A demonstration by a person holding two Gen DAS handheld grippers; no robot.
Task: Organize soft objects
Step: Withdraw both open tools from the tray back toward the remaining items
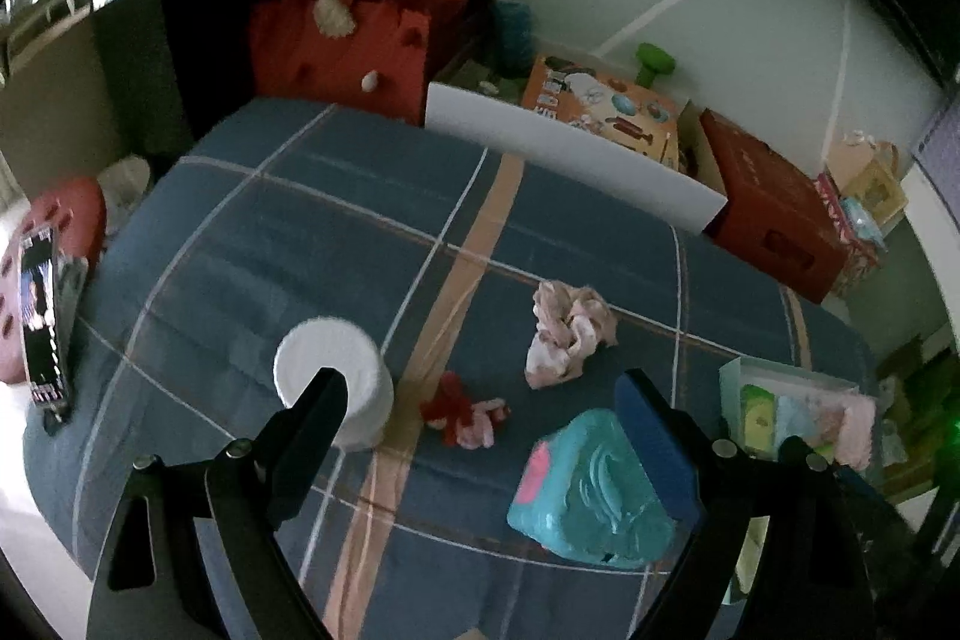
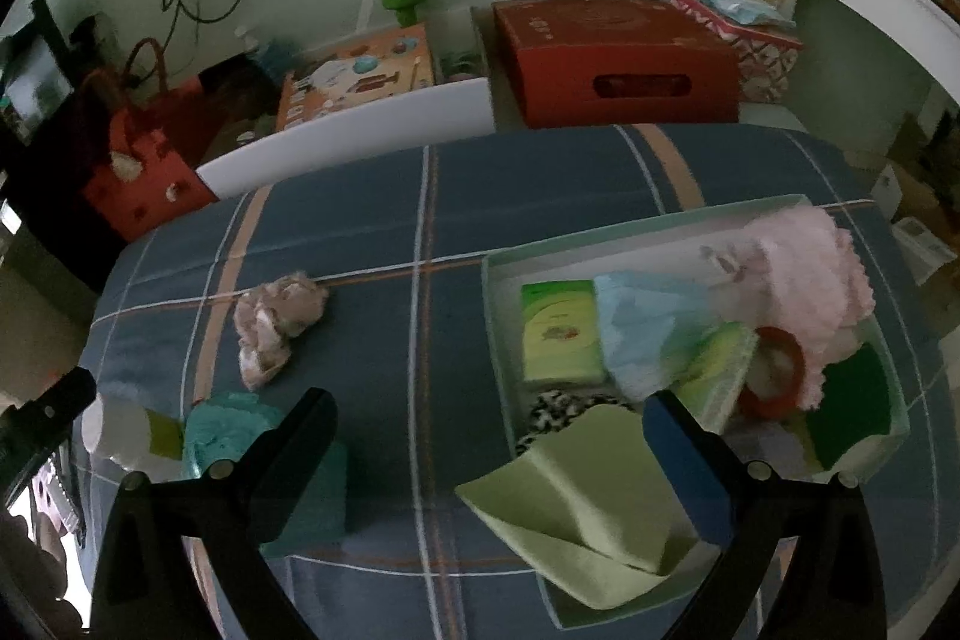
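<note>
My left gripper (image 1: 486, 394) is open above the blue plaid bed. A white paper roll (image 1: 336, 388) stands by its left finger. A teal wipes pack (image 1: 591, 502) lies by its right finger. A red and pink soft toy (image 1: 465, 412) and a crumpled pink cloth (image 1: 567, 334) lie between and beyond the fingers. My right gripper (image 2: 489, 421) is open over the near corner of a pale green box (image 2: 498, 316) holding soft items. A folded light green cloth (image 2: 588, 508) lies between its fingers, draped over the box edge. The pink cloth also shows in the right wrist view (image 2: 279, 322).
The box holds a fluffy pink towel (image 2: 810, 280), a light blue cloth (image 2: 648, 328), a green packet (image 2: 561, 334) and a red ring (image 2: 780, 376). Behind the bed stand a red felt bag (image 1: 342, 40), a white board (image 1: 570, 154) and a red carton (image 2: 618, 58). A phone (image 1: 42, 316) lies at the left.
</note>
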